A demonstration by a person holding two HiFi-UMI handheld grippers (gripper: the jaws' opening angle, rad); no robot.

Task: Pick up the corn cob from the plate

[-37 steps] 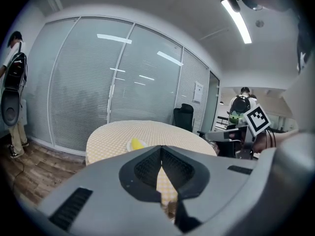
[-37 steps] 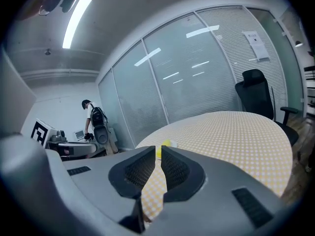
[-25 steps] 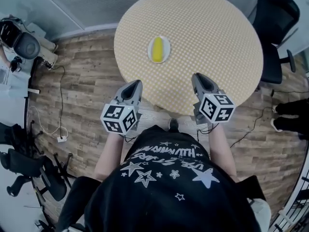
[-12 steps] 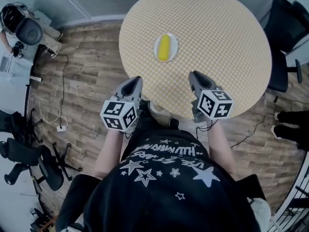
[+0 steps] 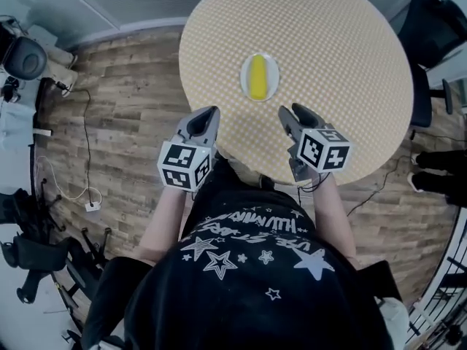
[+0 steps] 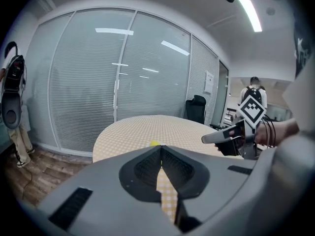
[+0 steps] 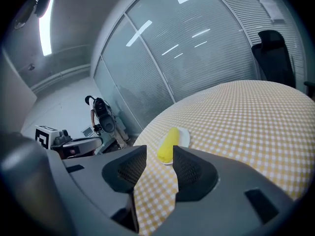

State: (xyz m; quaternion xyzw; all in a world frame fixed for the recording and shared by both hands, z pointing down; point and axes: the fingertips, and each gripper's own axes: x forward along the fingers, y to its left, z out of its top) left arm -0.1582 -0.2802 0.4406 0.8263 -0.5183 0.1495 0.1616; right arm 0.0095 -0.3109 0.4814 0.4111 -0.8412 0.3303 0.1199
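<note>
The corn cob (image 5: 257, 76) lay flat on the plate (image 5: 273, 87) on the round table (image 5: 343, 42), its long axis pointing away from the person, while both grippers tilted downward at the near edge, left gripper (image 5: 210, 112) clenched empty, right gripper (image 5: 289, 112) just opening on nothing.
</note>
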